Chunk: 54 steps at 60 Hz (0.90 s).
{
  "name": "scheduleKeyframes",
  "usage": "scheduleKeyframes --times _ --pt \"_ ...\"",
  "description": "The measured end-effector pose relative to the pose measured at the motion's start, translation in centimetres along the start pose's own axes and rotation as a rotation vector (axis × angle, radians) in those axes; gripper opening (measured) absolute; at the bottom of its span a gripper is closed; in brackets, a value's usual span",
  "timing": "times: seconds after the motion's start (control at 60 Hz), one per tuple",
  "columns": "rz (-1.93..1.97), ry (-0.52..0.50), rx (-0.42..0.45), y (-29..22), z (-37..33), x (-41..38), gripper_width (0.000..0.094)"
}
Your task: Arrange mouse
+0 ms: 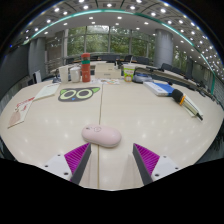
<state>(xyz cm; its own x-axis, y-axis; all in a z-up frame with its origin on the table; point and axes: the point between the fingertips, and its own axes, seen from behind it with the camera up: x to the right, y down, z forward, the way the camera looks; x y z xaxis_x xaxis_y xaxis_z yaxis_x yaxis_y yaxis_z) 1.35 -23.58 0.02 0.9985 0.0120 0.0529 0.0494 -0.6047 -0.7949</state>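
Now hand-held gripper [110,160] hovers level, fingers apart, behind mouse [101,135].

No text, label or number can be read.

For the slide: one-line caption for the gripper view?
Open gripper hovers over a pale table, white mouse just ahead of its fingers, owl mousepad beyond.
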Motion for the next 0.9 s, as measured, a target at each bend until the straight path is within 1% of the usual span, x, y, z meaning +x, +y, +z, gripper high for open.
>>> scheduleKeyframes --times 0.1,0.367,0.467,0.533,0.583,0.633,0.683,0.783,0.9 --pt "-0.018 0.01 -0.012 -0.7 2.1 -0.1 0.0856" --pt "-0.036 0.03 -0.002 -4.0 6.1 0.1 0.0853" --pt "-0.031 0.032 0.001 -5.0 7.8 0.2 0.0831" --pt "-0.022 0.023 0.004 -5.6 8.7 0.1 0.0785" --pt "-0.008 0.016 0.004 -5.9 9.3 0.0 0.0725" --pt "0.005 0.001 0.001 -6.1 9.7 -0.3 0.0629" --pt "0.013 -0.011 -0.006 -6.1 10.0 -0.6 0.0501" --pt "0.001 -0.006 -0.005 -6.5 10.4 -0.8 0.0454" --pt "0.011 -0.001 -0.006 -6.6 10.4 -0.7 0.0377"
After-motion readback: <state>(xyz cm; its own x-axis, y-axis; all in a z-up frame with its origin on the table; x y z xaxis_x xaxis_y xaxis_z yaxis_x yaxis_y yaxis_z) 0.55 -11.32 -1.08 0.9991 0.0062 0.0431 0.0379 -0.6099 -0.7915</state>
